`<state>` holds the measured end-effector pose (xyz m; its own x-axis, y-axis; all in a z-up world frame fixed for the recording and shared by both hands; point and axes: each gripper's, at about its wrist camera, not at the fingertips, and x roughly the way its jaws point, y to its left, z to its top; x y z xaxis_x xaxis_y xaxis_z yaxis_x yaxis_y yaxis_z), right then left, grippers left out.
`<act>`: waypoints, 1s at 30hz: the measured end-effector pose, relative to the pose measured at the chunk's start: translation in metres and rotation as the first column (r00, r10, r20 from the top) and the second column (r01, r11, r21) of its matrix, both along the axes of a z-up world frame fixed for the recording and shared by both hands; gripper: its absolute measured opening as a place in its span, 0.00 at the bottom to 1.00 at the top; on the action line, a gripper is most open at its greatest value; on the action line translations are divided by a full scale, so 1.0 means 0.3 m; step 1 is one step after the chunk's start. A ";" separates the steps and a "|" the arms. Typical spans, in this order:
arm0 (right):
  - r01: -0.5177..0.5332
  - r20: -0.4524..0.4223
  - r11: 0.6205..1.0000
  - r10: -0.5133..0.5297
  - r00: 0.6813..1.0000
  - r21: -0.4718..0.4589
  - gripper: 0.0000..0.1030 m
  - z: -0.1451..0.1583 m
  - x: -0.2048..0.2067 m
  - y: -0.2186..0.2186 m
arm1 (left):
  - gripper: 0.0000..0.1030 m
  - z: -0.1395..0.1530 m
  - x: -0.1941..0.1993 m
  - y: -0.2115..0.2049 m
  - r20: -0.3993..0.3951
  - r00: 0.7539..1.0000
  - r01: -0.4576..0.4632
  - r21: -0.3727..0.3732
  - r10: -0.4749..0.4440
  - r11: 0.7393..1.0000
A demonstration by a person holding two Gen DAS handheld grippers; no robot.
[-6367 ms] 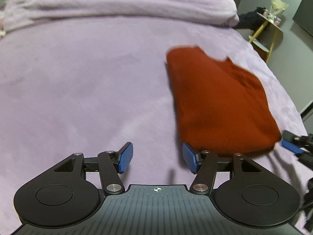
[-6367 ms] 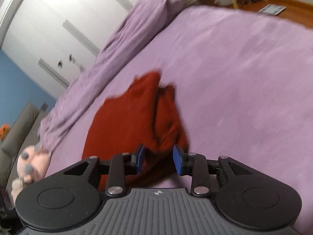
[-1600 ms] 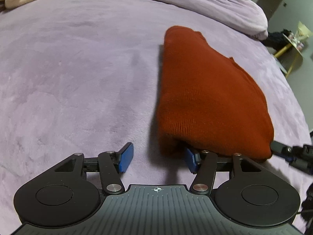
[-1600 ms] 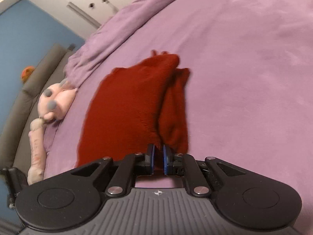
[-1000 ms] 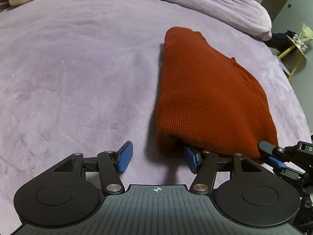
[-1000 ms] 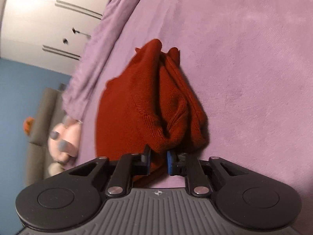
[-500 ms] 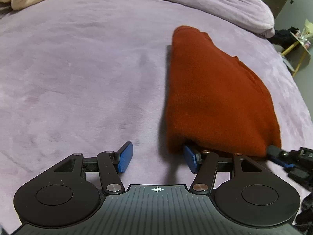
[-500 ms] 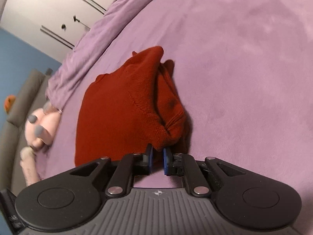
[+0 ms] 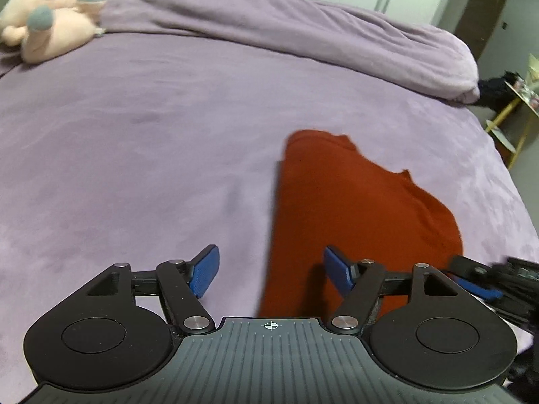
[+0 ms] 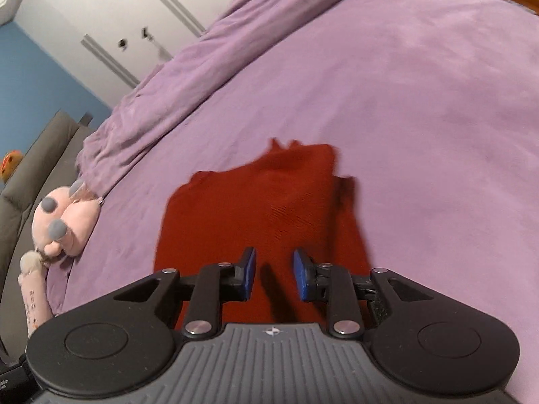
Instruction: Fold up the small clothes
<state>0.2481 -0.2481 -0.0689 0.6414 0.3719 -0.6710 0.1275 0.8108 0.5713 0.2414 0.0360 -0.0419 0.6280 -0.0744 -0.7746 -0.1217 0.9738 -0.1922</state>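
Observation:
A folded rust-red knitted garment [image 9: 353, 208] lies flat on the purple bedspread [image 9: 134, 155]. My left gripper [image 9: 271, 274] hovers above its near left edge, jaws opening wide with nothing gripped between them. In the right wrist view the same garment [image 10: 256, 208] lies under my right gripper [image 10: 273, 274], whose jaws are opening with only air between the blue pads. The right gripper's blue tip [image 9: 478, 291] shows at the garment's near right corner in the left wrist view.
A pink plush toy [image 9: 43, 37] lies at the far left of the bed, also the plush toy [image 10: 64, 222] in the right view. A rolled purple duvet [image 9: 303, 33] runs along the far side. A yellow side table [image 9: 515, 114] stands off the bed's right edge.
Both grippers have let go of the red garment and drawn back and up from it. The garment has dropped flat. The left jaws stand wider, and the right jaws have parted.

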 end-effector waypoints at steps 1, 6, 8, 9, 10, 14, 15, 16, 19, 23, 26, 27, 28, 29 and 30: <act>0.001 -0.019 1.000 -0.001 1.000 -0.015 0.19 -0.009 0.021 0.011 | 0.73 -0.008 0.017 -0.020 -0.008 1.000 0.009 -0.001 -0.009 1.000; 0.033 -0.033 0.980 -0.040 0.999 -0.195 0.00 -0.072 0.045 -0.029 | 0.79 -0.076 0.064 -0.061 -0.029 0.999 0.038 -0.007 -0.038 0.999; 0.058 -0.066 0.982 -0.071 0.995 -0.180 0.00 -0.099 0.043 -0.073 | 0.81 -0.098 0.069 -0.067 -0.037 0.999 0.035 -0.010 -0.035 0.999; 0.060 -0.091 0.971 -0.083 0.992 -0.232 0.00 -0.106 0.051 -0.074 | 0.82 -0.105 0.072 -0.063 -0.038 0.999 0.034 -0.009 -0.034 0.999; 0.051 -0.124 0.960 -0.088 0.988 -0.274 0.00 -0.125 0.060 -0.079 | 0.82 -0.107 0.068 -0.062 -0.040 0.999 0.030 -0.005 -0.031 1.000; 0.094 -0.038 0.968 -0.105 0.994 -0.232 0.06 -0.070 0.004 -0.104 | 0.80 -0.074 0.022 -0.037 -0.030 0.999 0.025 -0.024 -0.026 0.999; 0.083 0.012 0.973 -0.082 0.997 -0.218 0.06 -0.042 -0.011 -0.092 | 0.80 -0.067 0.017 -0.030 -0.025 0.999 0.022 -0.023 -0.023 0.999; 0.065 0.046 0.976 -0.057 0.997 -0.207 0.06 -0.016 -0.018 -0.076 | 0.80 -0.058 0.014 -0.023 -0.020 1.000 0.024 -0.023 -0.024 0.999; 0.002 0.098 0.985 0.016 0.995 -0.174 0.06 0.030 -0.004 -0.026 | 0.80 -0.036 0.028 -0.015 -0.016 1.000 0.009 0.001 -0.009 1.000; -0.068 0.080 0.976 0.086 0.993 -0.208 0.06 0.044 0.103 0.083 | 0.80 -0.014 0.100 -0.038 -0.009 0.999 0.032 0.049 -0.031 0.998; -0.099 0.048 0.962 0.115 0.992 -0.256 0.06 0.038 0.204 0.141 | 0.80 -0.020 0.202 -0.073 -0.018 0.998 0.060 0.112 -0.059 0.992; -0.102 0.022 0.959 0.112 0.993 -0.263 0.06 0.024 0.250 0.162 | 0.80 -0.026 0.244 -0.079 -0.024 0.998 0.056 0.118 -0.053 0.991; -0.100 0.002 0.957 0.104 0.995 -0.272 0.06 0.016 0.285 0.171 | 0.81 -0.029 0.292 -0.084 -0.028 0.999 0.048 0.114 -0.045 0.992; -0.101 -0.019 0.952 0.100 0.995 -0.288 0.06 0.010 0.315 0.177 | 0.81 -0.033 0.332 -0.087 -0.031 0.999 0.045 0.106 -0.042 0.993; -0.104 -0.052 0.944 0.092 0.994 -0.313 0.06 0.001 0.353 0.185 | 0.81 -0.040 0.372 -0.091 -0.038 0.999 0.035 0.104 -0.031 0.994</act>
<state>0.3538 -0.1927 -0.0687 0.5854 0.1976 -0.7863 0.0539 0.9582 0.2810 0.3531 0.0087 -0.0539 0.5979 -0.0118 -0.8015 -0.0944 0.9919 -0.0850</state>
